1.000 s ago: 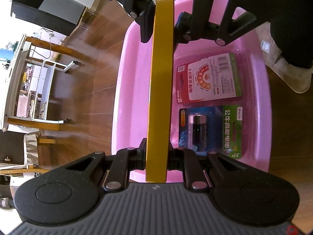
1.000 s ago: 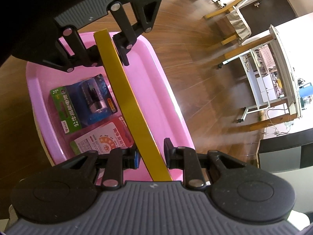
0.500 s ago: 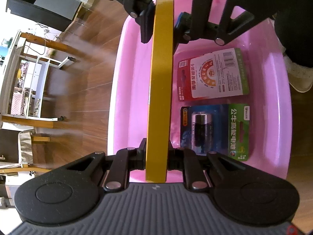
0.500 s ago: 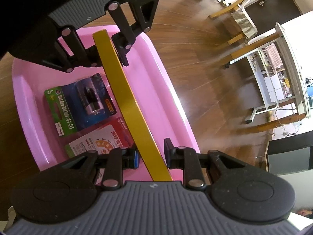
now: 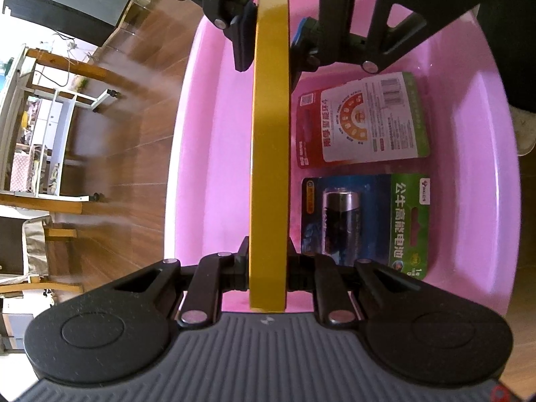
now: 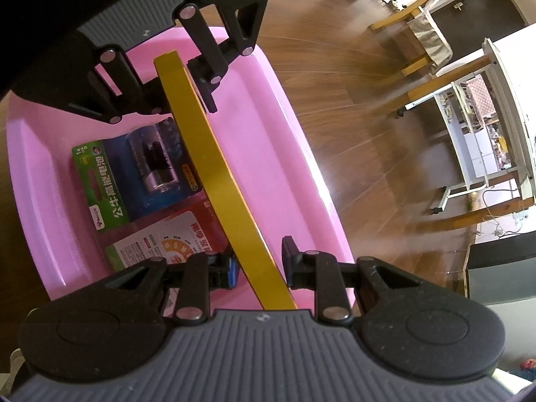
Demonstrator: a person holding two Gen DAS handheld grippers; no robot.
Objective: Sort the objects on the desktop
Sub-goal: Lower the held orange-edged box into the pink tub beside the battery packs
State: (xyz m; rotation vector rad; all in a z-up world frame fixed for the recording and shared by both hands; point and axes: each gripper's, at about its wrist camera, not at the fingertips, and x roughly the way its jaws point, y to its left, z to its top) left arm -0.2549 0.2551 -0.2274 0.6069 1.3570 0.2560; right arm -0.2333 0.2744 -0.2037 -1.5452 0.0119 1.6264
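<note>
Left gripper [image 5: 268,266] is clamped on the near end of a long yellow bar [image 5: 269,154]; both fingers press flat against the bar's sides. Right gripper [image 6: 259,264] faces it from the opposite end. Its jaws are spread: the blue-padded finger [image 6: 231,269] sits just beside the bar, and the other finger stands clear of it with a visible gap. Both grippers point downward and toward each other, so each appears at the top of the other's wrist view.

Bar location: held edge-up between the two grippers, above a pink tub [image 5: 482,154] on a wooden floor [image 5: 134,124].

Below and to the right of the left gripper, two items lie flat on the tub bottom: a green battery pack [image 5: 365,221] nearest, and a red-and-white card pack [image 5: 361,120] beyond it.
</note>
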